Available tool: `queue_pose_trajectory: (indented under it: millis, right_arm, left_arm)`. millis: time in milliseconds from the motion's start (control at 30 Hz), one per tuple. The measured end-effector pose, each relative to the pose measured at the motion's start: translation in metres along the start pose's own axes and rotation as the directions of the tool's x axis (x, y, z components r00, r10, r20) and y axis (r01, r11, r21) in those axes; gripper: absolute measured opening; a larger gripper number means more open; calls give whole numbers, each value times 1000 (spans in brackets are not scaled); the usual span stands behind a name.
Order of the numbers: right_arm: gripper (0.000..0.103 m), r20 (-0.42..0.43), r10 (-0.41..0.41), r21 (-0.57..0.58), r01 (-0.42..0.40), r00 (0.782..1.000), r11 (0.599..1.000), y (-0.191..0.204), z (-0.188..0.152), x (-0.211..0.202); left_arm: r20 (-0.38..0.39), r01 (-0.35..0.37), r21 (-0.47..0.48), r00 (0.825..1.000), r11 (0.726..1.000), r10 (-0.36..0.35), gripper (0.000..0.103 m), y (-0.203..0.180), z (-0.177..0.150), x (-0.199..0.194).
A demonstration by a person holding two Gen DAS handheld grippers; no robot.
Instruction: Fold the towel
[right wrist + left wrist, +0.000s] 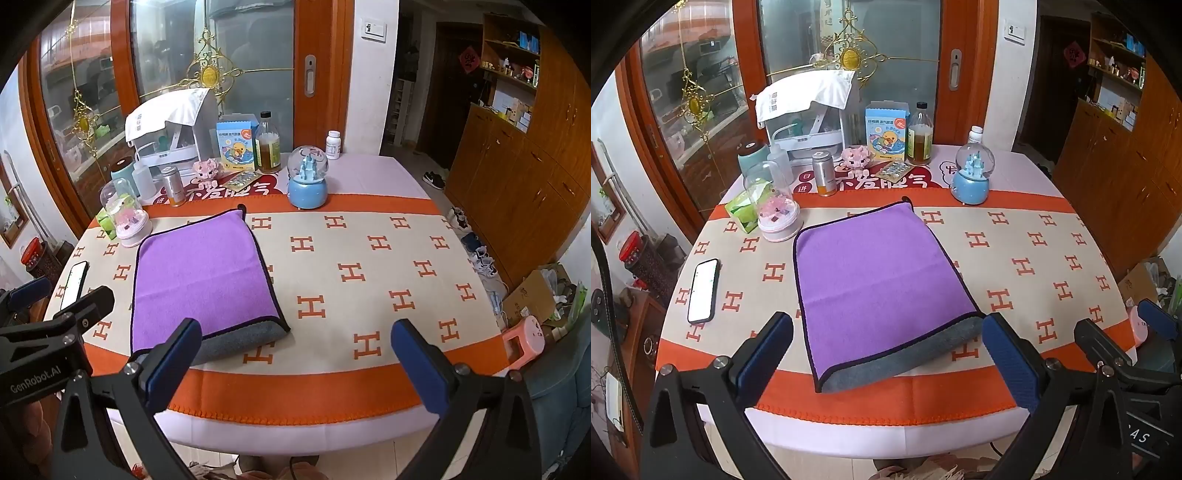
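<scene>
A purple towel (879, 273) with a dark border lies folded flat on the table, its grey underside (905, 358) showing along the near edge. It also shows in the right wrist view (199, 273). My left gripper (886, 354) is open, its blue pads either side of the towel's near edge, a little above and in front of it. My right gripper (295, 354) is open and empty to the right of the towel, over the tablecloth (369, 280). Its left fingertip (177, 350) overlaps the towel's near corner in view.
A phone (703, 290) lies left of the towel. A pink dome ornament (774, 210), tissue pack (742, 208), metal can (824, 171), blue snow globe (971, 173), bottle (920, 134) and boxes stand along the back. A pink stool (524, 338) stands right of the table.
</scene>
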State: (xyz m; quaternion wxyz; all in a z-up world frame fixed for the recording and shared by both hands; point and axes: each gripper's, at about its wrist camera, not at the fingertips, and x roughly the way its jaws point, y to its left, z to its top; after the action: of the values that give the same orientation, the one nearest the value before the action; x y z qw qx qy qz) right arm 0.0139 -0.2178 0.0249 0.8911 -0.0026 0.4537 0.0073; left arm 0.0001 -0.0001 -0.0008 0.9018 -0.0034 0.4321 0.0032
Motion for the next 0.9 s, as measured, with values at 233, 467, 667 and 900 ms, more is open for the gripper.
queue_pose_trajectory:
  millis: [233,467,667,900]
  right_arm:
    - [103,0,-3,-1,3,1000,1000,0,1,0]
    - [103,0,-3,-1,3,1000,1000,0,3,0]
    - [103,3,-3,-3,3,1000,1000,0,4,1]
    - [103,5,-3,-4,3,1000,1000,-1,6,-1]
  left_arm:
    - [-1,2,0,1000,1000,-2,102,2,-2,3]
    - [-3,2,0,1000,1000,-2,102,3,-2,1]
    - [-1,0,-1,1000,1000,0,102,2,-1,5]
    - [3,-4,-2,1000,1000,4,102,-3,3,5]
